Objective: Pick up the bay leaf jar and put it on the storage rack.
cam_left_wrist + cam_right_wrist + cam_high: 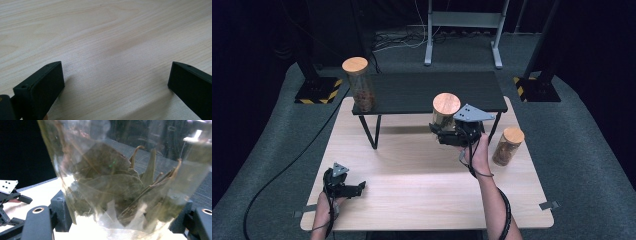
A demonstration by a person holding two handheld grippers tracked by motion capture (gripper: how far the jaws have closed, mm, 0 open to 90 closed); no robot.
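Note:
A clear glass jar (445, 112) with a round wooden lid holds dried green leaves. It stands upright in front of the black shelf's (422, 90) front edge, and my right gripper (443, 131) is shut on its lower body. In the right gripper view the jar (112, 182) sits between both jaws, with my right gripper (125, 220) closed on its sides. My left gripper (357, 189) rests low at the table's near left, open. In the left gripper view my left gripper (117, 82) has only bare wood between its jaws.
A second lidded jar (360, 85) with brownish contents stands on the shelf's left end. A third jar (508, 146) stands on the wooden table (422, 185) at the right, close to my right hand. Stand legs and cables lie on the floor beyond.

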